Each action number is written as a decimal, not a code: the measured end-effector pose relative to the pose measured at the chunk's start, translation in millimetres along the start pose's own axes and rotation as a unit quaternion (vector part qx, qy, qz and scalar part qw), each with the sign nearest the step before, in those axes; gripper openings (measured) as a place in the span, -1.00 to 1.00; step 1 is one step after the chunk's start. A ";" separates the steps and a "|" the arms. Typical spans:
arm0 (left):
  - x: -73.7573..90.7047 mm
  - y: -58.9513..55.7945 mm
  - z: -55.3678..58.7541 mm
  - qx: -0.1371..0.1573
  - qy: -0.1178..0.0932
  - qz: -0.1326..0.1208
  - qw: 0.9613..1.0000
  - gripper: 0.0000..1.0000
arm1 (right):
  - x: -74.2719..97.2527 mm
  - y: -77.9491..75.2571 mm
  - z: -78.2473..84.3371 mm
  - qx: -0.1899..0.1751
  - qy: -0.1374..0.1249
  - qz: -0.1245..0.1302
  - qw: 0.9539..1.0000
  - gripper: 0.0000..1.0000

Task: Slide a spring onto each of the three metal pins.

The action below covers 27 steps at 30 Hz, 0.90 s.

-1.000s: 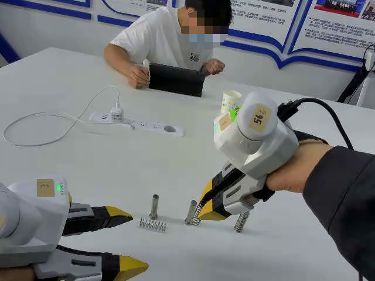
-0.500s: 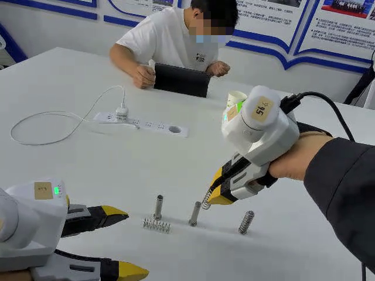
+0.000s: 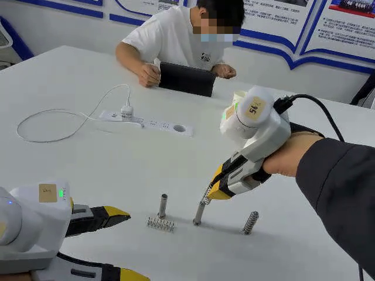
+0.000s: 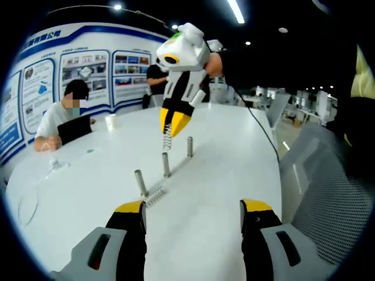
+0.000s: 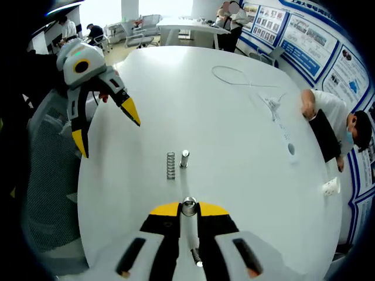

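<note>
Three metal pins stand in a row on the white table [image 3: 88, 170]. The left pin [image 3: 163, 206] is bare, and a loose spring [image 3: 160, 223] lies at its foot. The right pin [image 3: 251, 222] wears a spring. My right gripper [image 3: 214, 192] is shut on a spring [image 3: 206, 196], held slanted with its lower end at the top of the middle pin [image 3: 199, 214]. In the right gripper view that spring [image 5: 188, 206] sits end-on between the yellow tips. My left gripper [image 3: 126, 246] is open at the near left, apart from the pins. From the left gripper view [image 4: 193, 208] the held spring [image 4: 167, 137] hangs just above the middle pin [image 4: 166, 164].
A white power strip [image 3: 149, 123] with a charger and a looping cable lies further back on the table. A paper cup [image 3: 235, 97] stands behind my right gripper. A person sits at the far edge with a black tablet [image 3: 187, 79].
My right gripper has risen from low beside the middle pin, carrying its spring up to the pin's top. The left gripper has stayed put; the camera has shifted slightly.
</note>
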<state>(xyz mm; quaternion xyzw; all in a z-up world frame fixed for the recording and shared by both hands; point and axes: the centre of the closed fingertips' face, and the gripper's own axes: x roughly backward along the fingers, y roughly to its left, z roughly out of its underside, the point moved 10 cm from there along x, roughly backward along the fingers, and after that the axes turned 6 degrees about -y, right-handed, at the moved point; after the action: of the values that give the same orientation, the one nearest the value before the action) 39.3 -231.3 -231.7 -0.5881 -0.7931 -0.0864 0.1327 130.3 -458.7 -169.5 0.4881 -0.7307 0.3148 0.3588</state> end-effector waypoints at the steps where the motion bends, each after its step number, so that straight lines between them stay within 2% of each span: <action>1: 0.0 -0.1 0.1 0.000 0.001 0.000 1.000 0.33 | -0.9 -0.1 0.0 0.000 0.001 0.000 1.000 -0.77; 27: 0.9 3.0 5.0 0.005 0.005 -0.001 1.000 0.34 | -24.2 -5.1 8.2 -0.015 0.019 -0.012 1.000 -0.76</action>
<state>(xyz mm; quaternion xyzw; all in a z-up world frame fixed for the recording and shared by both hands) 41.4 -228.2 -236.3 -0.5865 -0.7933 -0.0849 0.1394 139.7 -455.2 -193.4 0.4852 -0.7225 0.3090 0.3835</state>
